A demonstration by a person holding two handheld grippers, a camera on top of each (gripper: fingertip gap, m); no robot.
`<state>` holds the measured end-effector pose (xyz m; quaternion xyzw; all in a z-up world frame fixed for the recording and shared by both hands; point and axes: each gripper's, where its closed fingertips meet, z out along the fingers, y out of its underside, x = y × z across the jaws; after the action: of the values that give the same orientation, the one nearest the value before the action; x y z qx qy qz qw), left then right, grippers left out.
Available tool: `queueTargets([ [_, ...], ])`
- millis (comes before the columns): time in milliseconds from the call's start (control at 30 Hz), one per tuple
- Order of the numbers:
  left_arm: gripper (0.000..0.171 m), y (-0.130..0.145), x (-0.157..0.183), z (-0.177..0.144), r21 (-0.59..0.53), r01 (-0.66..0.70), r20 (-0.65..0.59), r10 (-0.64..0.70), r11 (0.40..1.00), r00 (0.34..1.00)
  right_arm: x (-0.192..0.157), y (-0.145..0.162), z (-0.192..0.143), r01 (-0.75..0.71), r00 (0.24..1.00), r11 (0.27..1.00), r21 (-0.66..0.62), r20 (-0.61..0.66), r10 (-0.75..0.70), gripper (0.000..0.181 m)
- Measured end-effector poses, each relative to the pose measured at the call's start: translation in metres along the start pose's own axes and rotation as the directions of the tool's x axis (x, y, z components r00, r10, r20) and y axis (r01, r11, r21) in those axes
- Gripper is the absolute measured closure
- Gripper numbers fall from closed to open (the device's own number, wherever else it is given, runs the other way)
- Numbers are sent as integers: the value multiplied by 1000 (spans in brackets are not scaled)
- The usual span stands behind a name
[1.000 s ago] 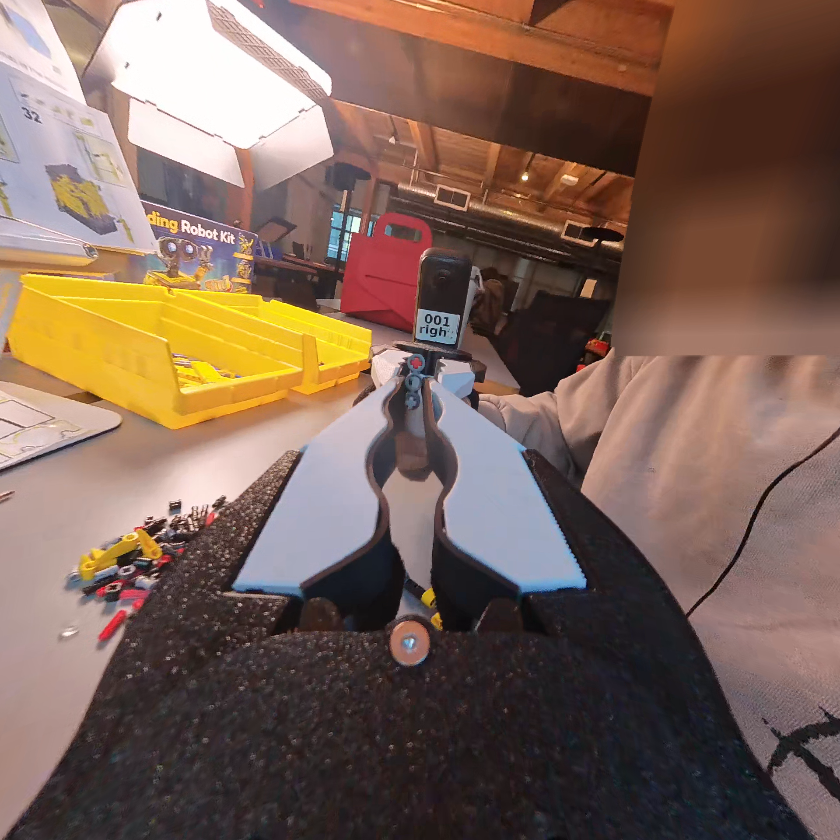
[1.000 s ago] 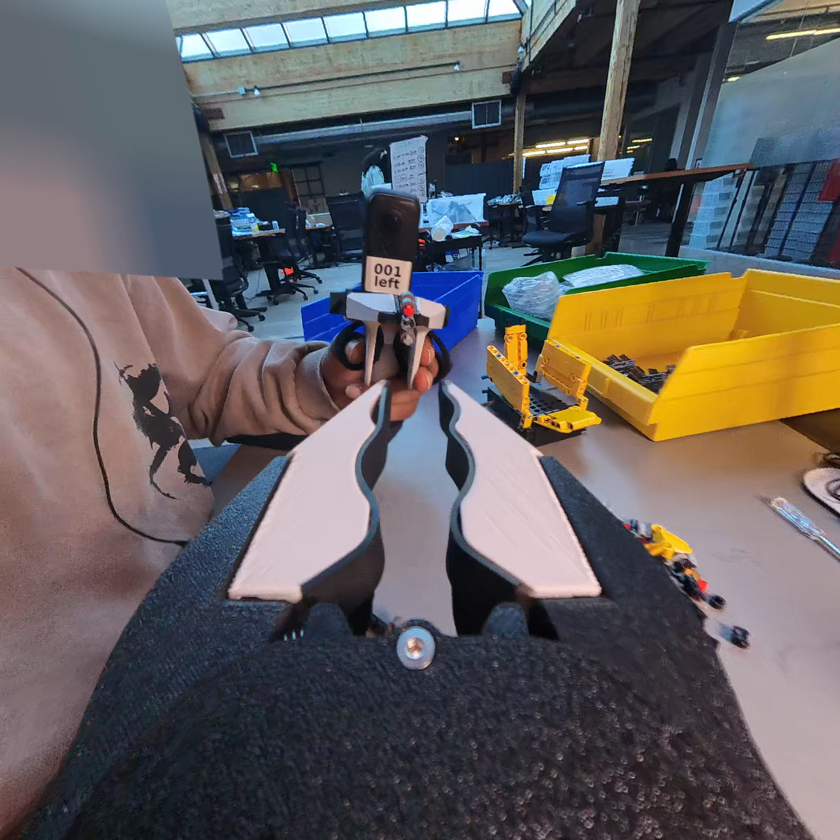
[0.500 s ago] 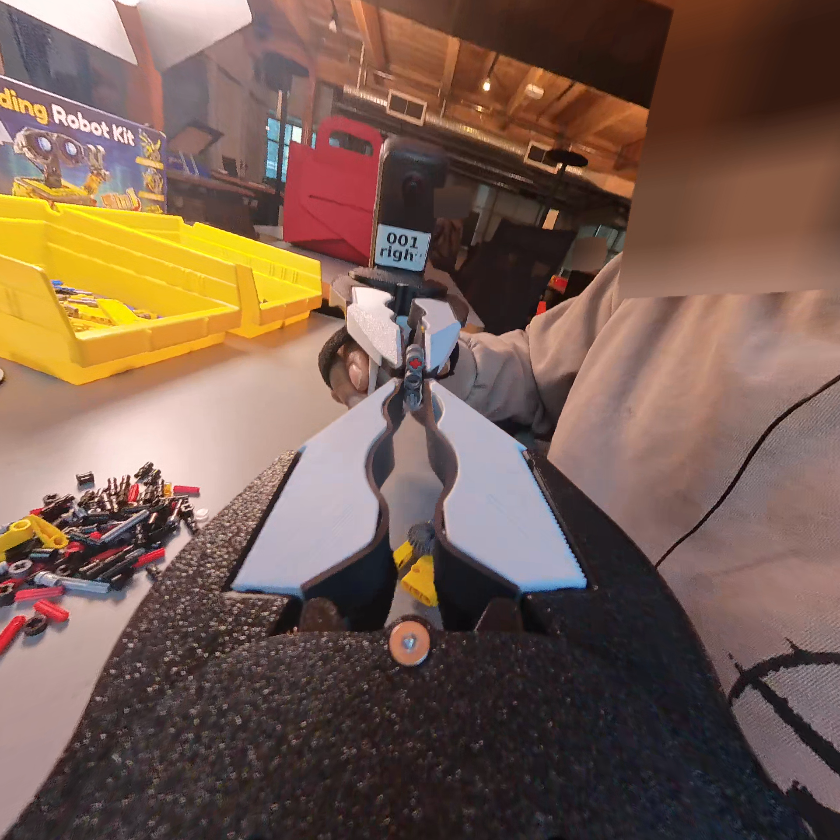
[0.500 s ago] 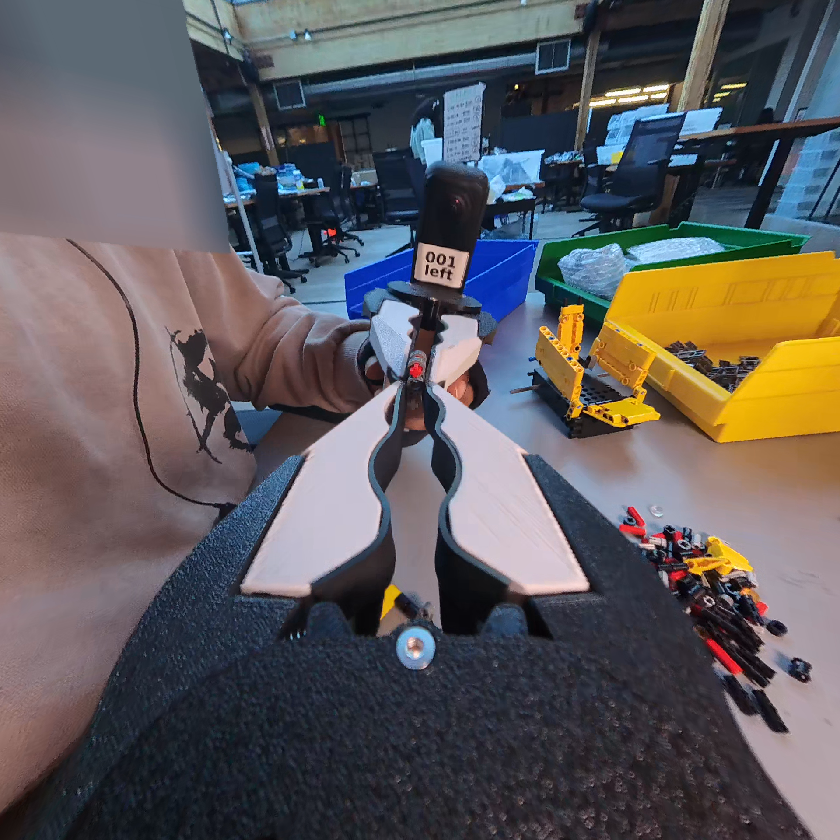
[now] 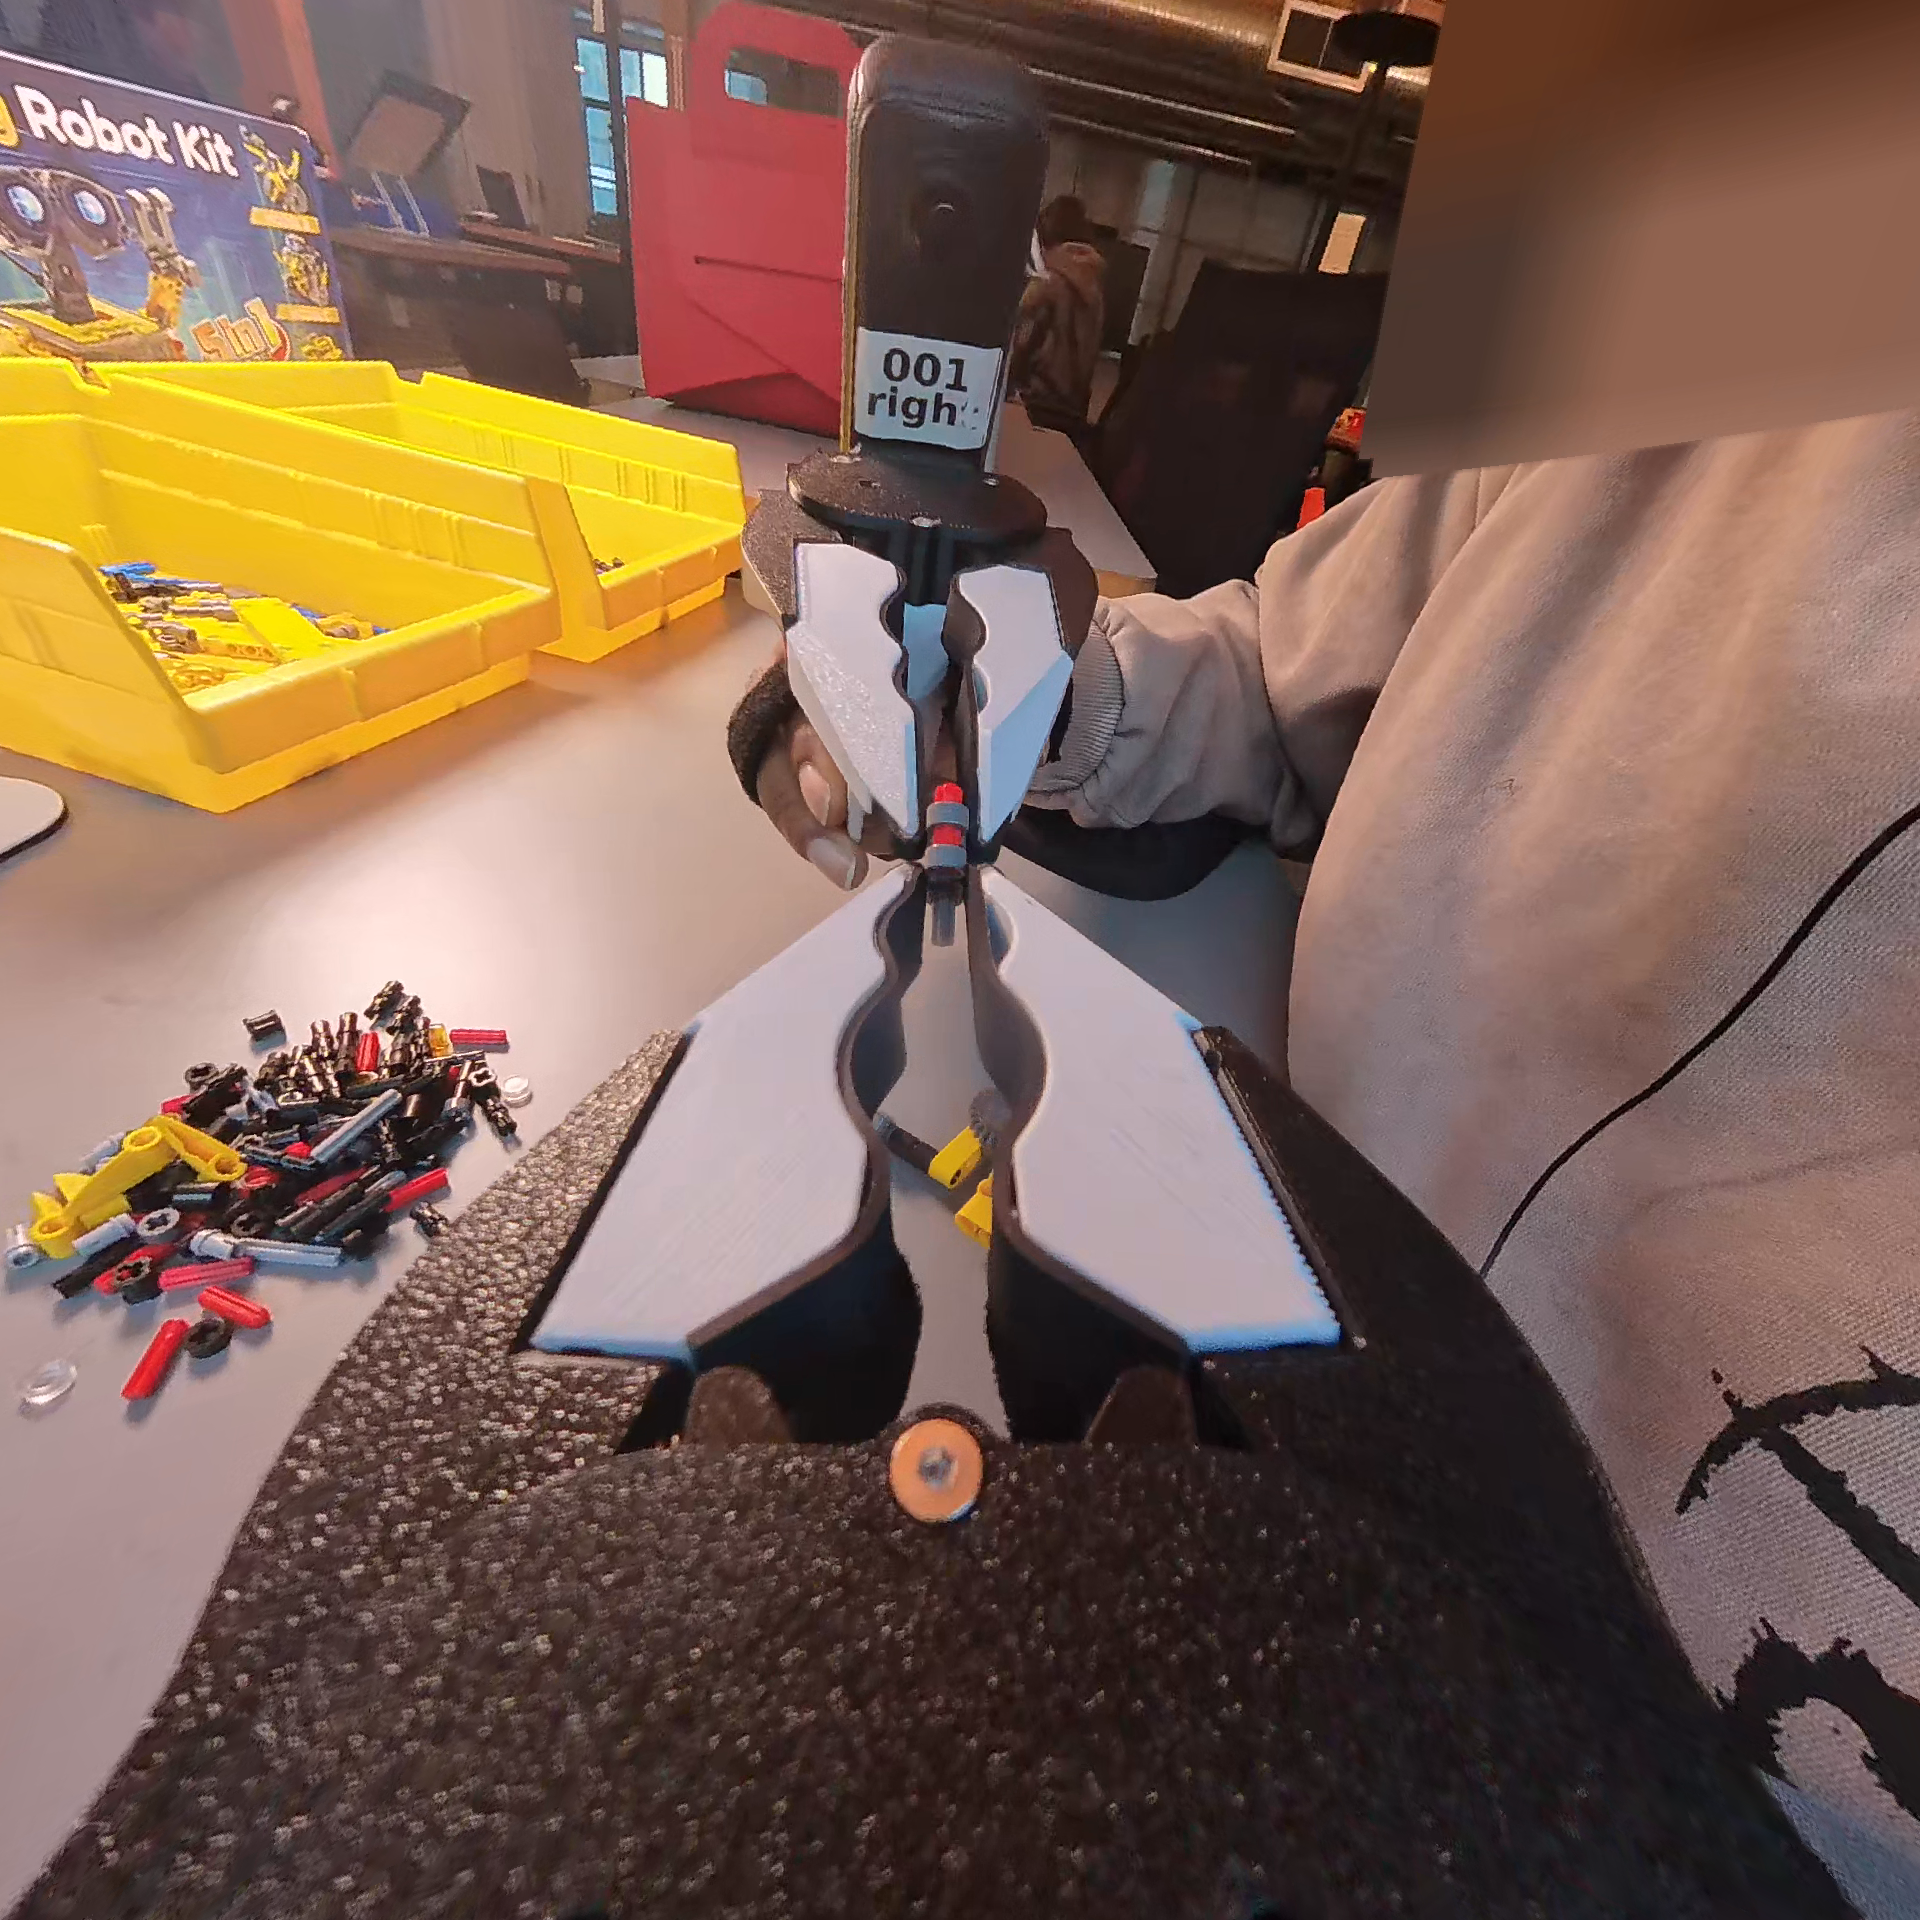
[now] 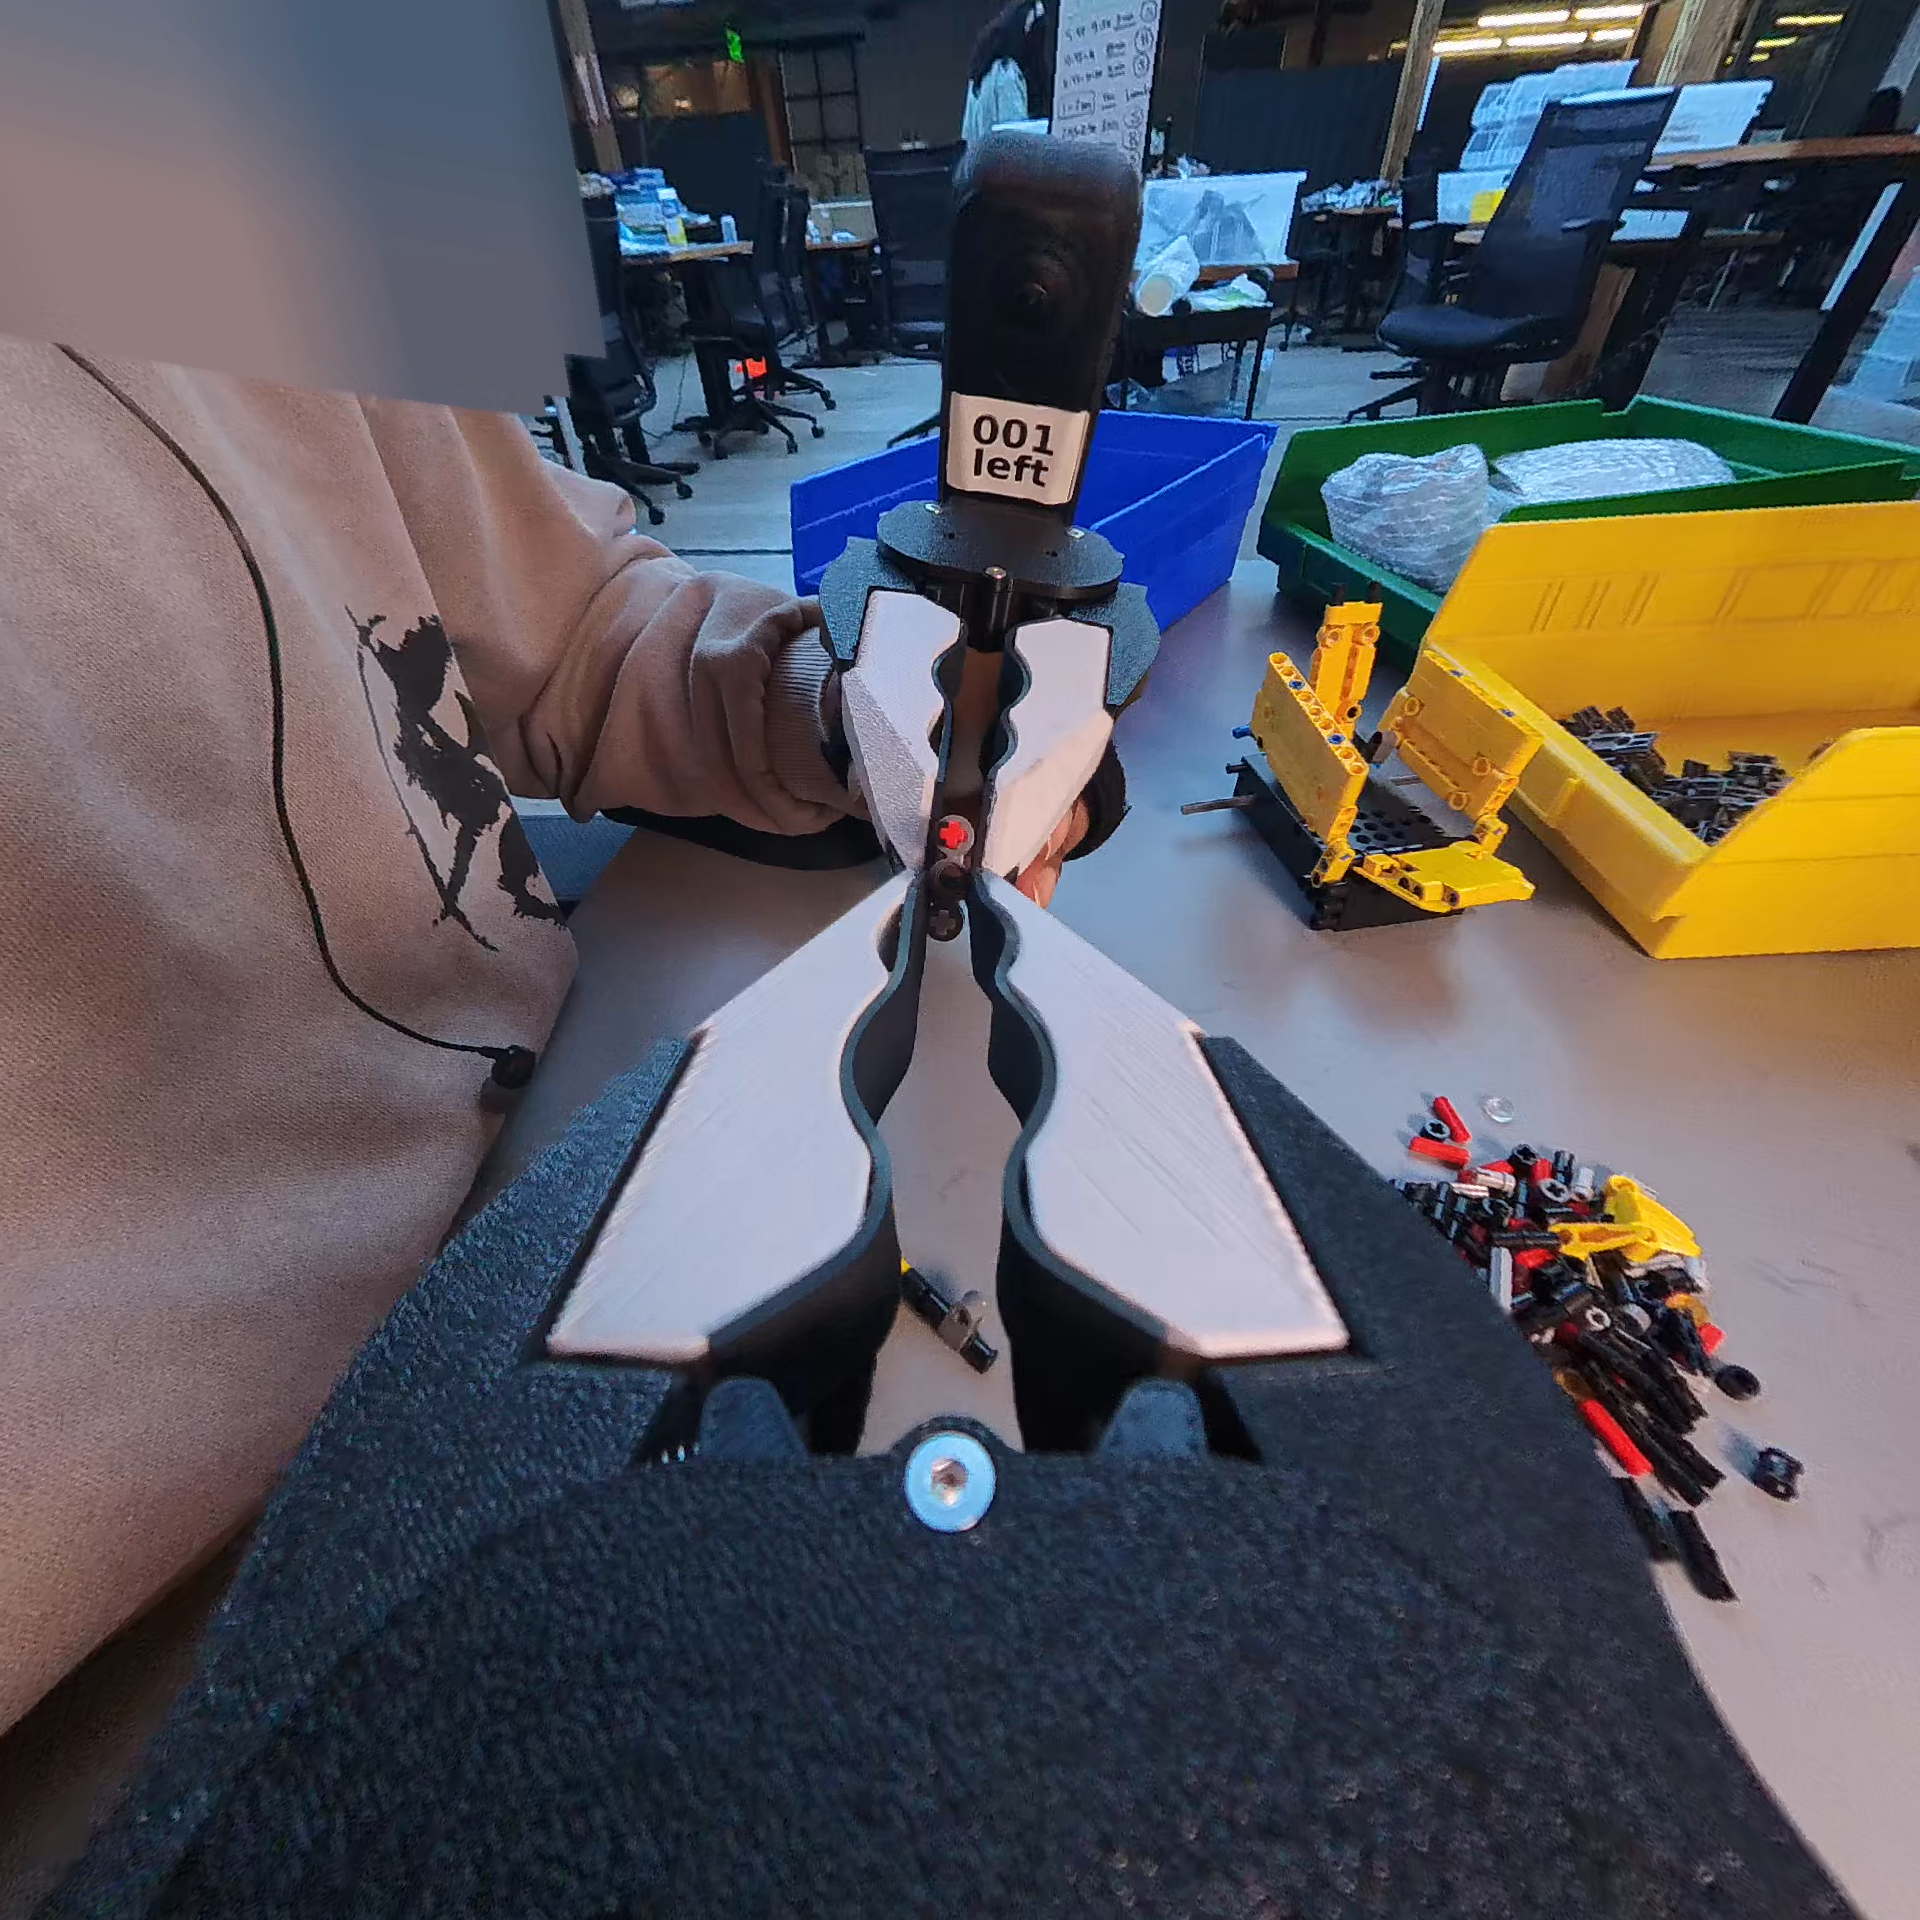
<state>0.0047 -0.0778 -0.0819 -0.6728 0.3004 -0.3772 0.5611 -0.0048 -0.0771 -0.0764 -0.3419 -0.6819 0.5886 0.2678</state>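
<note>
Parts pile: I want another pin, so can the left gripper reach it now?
Probably not: the left gripper is shut on a red-and-grey assembly that the right gripper also pinches. The pile itself lies uncovered nearby.

The two grippers now meet tip to tip, where a second ago they stood apart. The left gripper (image 5: 943,891) and right gripper (image 6: 943,896) both pinch the small grey-and-red axle piece (image 5: 945,844) low over the worktop (image 5: 582,894).

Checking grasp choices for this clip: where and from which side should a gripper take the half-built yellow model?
On the model, probably its tall panel, from above, a finger on each flat face. It stands nearly upright, thin, with room either side; the black base sits low on the table.
</note>
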Motion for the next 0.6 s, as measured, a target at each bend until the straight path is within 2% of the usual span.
queueTargets([
  [333, 166, 5, 4, 1, -49, -79, 37, 80, 996, 996, -7, 3, 1, -25, 999, 1000, 9, 32, 25, 175],
  [433, 166, -2, -2, 1, 12, -13, 51, 12, 1000, 999, 1, -4, -1, -81, 997, 990, 116, 3, 82, 176],
  [600, 167, -12, -3, 0, 81, 38, 33, -40, 996, 999, 3, -13, -5, -105, 994, 978, 179, 16, 104, 177],
])
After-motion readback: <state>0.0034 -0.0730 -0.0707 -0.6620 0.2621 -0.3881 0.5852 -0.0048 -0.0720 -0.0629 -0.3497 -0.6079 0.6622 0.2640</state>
